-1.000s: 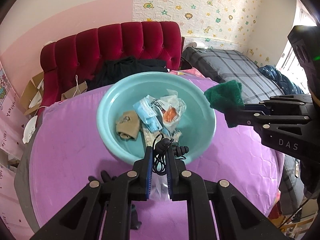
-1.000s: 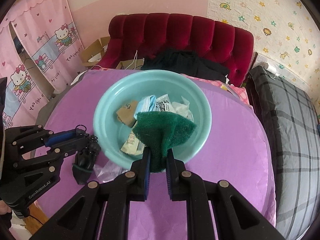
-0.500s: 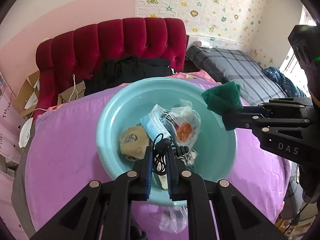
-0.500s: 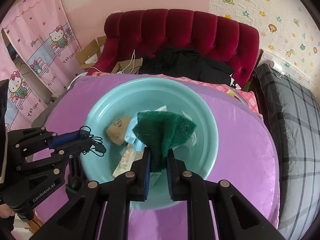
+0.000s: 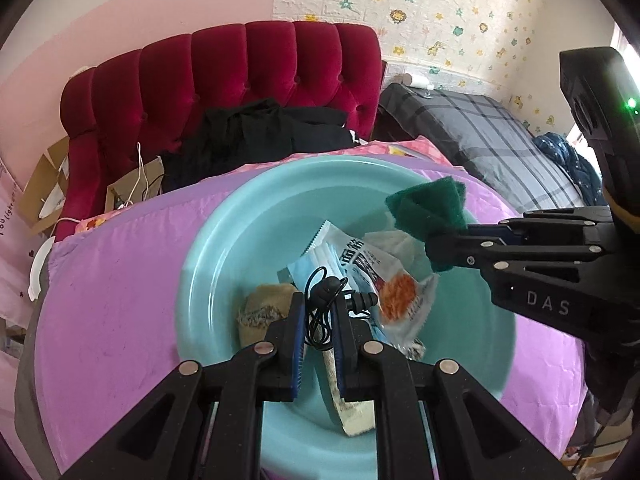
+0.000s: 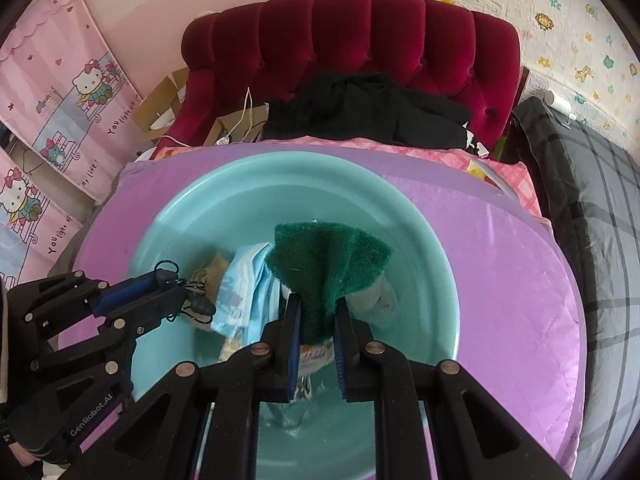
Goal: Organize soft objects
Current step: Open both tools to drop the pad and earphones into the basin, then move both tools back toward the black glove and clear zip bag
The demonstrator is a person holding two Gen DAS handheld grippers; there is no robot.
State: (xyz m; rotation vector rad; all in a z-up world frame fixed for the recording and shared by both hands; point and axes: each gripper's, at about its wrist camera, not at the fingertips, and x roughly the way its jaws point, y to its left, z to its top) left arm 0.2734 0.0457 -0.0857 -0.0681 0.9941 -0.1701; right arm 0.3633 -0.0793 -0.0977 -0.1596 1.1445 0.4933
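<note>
A light blue basin [image 5: 208,256] [image 6: 420,248] sits on the purple quilted table. It holds a tan cloth [image 5: 264,308], a blue face-mask pack [image 6: 248,284] and a white snack packet [image 5: 384,280]. My left gripper [image 5: 318,320] [image 6: 188,296] is shut on black earphones [image 5: 324,292] with a coiled cable, held over the basin's near side. My right gripper [image 6: 316,316] [image 5: 436,240] is shut on a folded green scouring pad [image 6: 328,264] [image 5: 432,204], held above the basin's middle.
A red tufted headboard [image 5: 248,80] with black clothes [image 6: 360,108] stands behind the table. A grey plaid mattress [image 5: 500,136] lies to the right. Cardboard boxes [image 6: 168,100] and a pink Hello Kitty curtain [image 6: 60,92] are at the left.
Both grippers have moved forward over the basin, which now fills more of each view. The left gripper with the earphones went from the near rim to above the contents. Grips unchanged.
</note>
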